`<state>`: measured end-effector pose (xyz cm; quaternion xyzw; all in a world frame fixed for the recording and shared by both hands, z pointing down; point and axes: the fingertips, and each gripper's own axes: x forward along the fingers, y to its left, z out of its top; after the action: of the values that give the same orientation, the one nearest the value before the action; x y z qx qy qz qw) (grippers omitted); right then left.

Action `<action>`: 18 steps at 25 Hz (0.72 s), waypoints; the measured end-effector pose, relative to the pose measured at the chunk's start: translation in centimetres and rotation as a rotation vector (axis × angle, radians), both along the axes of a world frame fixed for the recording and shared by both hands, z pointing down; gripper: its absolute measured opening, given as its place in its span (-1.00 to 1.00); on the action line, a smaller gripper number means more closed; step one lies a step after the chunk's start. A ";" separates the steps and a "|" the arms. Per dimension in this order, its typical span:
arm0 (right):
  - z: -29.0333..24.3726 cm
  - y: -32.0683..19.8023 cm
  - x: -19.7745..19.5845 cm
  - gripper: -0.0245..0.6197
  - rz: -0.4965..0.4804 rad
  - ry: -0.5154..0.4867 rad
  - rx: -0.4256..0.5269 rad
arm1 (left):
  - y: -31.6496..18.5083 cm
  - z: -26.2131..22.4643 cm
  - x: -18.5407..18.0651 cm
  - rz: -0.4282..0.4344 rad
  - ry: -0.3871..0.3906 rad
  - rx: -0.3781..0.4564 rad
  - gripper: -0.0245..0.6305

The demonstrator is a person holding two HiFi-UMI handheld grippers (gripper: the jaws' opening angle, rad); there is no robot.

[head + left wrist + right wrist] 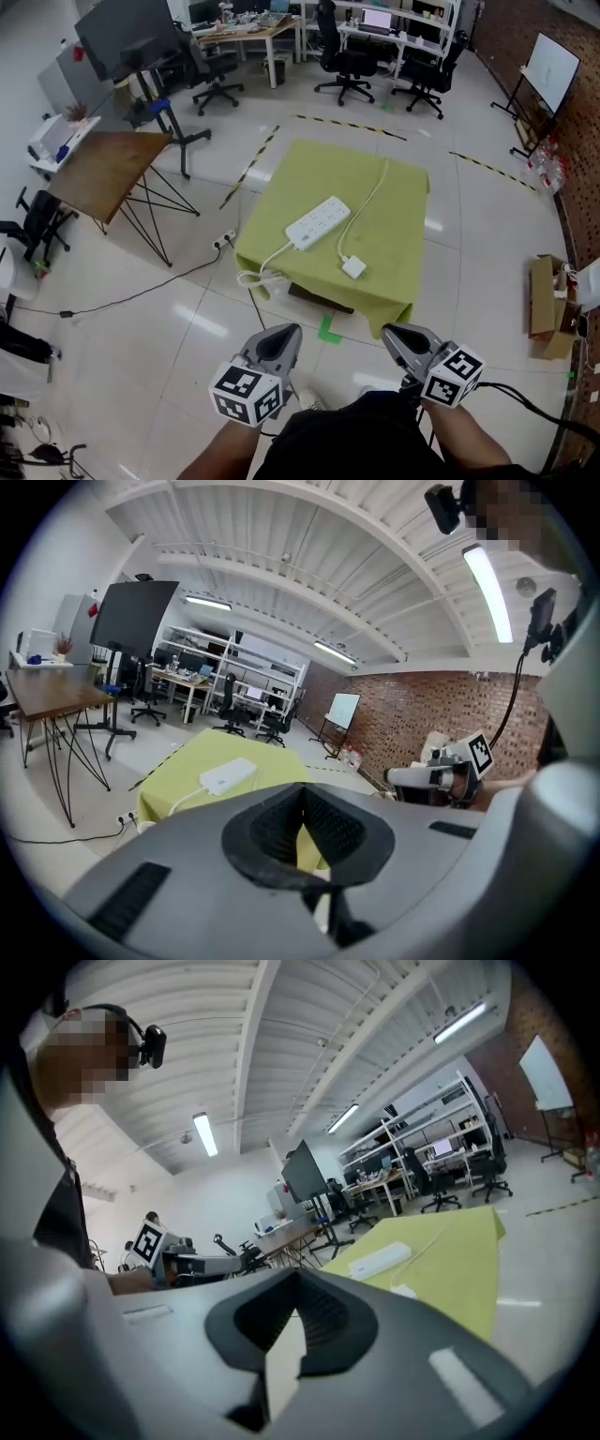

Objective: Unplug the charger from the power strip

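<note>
The power strip (317, 222) is lying on the green table (394, 281). The charger (353, 267) is lying near the power strip, on the side closer to the person, and it is not touching it. It looks like it is already out of the strip. Its thin white wire (373, 197) is running past the power strip toward the far edge of the table.

The left gripper (286, 336) and the right gripper (394, 337) are both hanging well away from the power strip, close to the person's body. Both are pressed together with nothing between the jaws.

I think a few things could be going wrong from here. If a gripper is going back to the power strip with its jaws pressed together like this, it is only pushing things, not grabbing them. A push could be sliding the charger off the table edge, which is close to it on the side away from the strip. A gripper could also be catching the thin white wire and dragging the charger along.

The strip's own cord (267, 262) is hanging off the table beside the power strip and going down to a floor socket (225, 240). A foot could be catching that cord and pulling the power strip off the table.
</note>
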<state>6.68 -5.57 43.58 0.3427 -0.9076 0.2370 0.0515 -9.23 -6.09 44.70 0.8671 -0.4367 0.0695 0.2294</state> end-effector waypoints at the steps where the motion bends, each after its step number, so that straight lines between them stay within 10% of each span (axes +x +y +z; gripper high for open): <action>1: -0.3 0.6 0.5 -0.92 0.003 0.023 0.017 | 0.3 -0.3 0.6 0.007 -0.003 0.012 -0.91; 18: -1.4 11.2 12.5 -0.92 -0.002 0.112 0.050 | 9.0 -1.5 10.6 -0.101 -0.030 0.057 -0.91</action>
<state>19.18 5.58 42.15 0.3559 -0.9093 0.1945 0.0936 1.33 2.87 43.19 0.8491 -0.4849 0.0583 0.2014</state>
